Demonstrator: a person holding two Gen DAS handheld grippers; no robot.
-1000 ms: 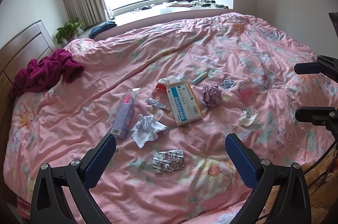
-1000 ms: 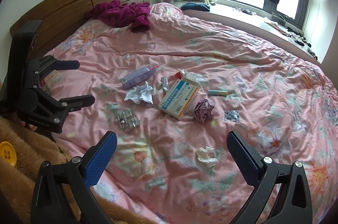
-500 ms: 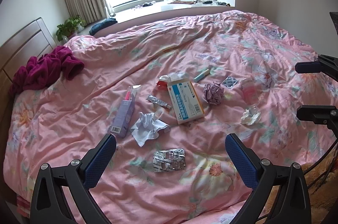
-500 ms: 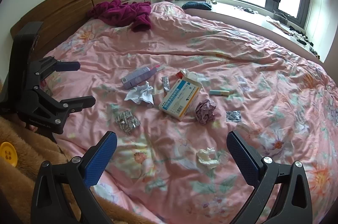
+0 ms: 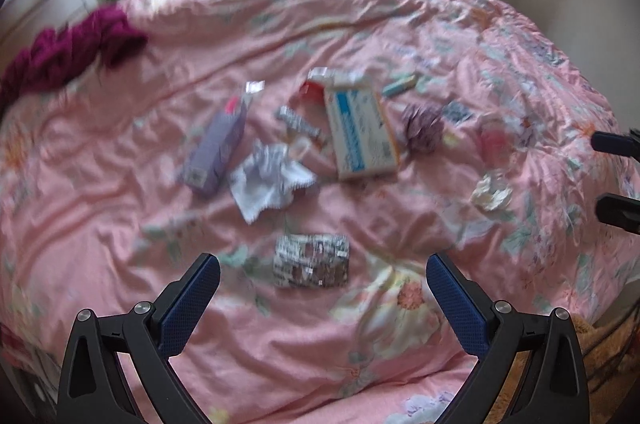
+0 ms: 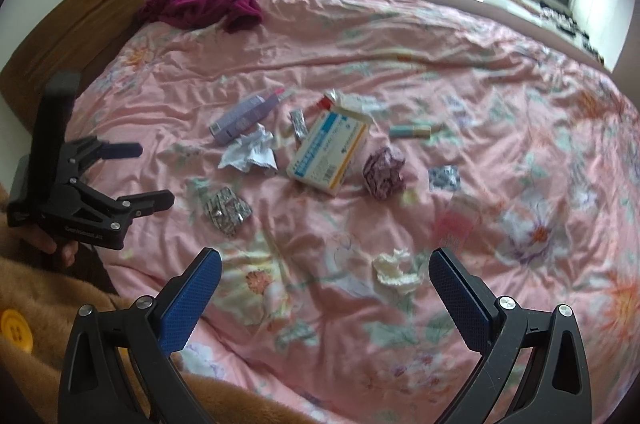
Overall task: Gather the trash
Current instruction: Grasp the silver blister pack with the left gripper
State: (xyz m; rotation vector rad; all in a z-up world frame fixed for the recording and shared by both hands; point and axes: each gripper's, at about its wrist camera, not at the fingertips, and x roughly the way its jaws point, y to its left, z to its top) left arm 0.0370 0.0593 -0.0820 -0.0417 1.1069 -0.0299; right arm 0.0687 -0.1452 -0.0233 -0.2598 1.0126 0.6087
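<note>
The left gripper [image 5: 318, 288] hovers spread wide and empty, the crumpled silver blister pack [image 5: 311, 260] lying between its blue pads. The right gripper [image 6: 325, 278], also gaping and empty, frames a crumpled white tissue wad [image 6: 396, 270]. Beyond both, the blue-and-white cardboard medicine box [image 6: 329, 155] lies mid-bed on the pink floral duvet [image 6: 500, 84], with bare fabric all round the litter.

Trash strewn across middle of pink floral quilt [image 6: 400, 64], all lying loose:
- white-and-blue box [image 6: 329, 155] flat, central
- lilac box [image 6: 244, 117] on its side, crumpled white tissue [image 6: 251, 151] just beside
- foil blister pack [image 6: 227, 210] crushed, near quilt edge
- purple wad [image 6: 383, 173] beside central box
- cream paper ball [image 6: 396, 266] apart from cluster
- small teal tube [image 6: 410, 131] — flat, beyond purple wad
</note>
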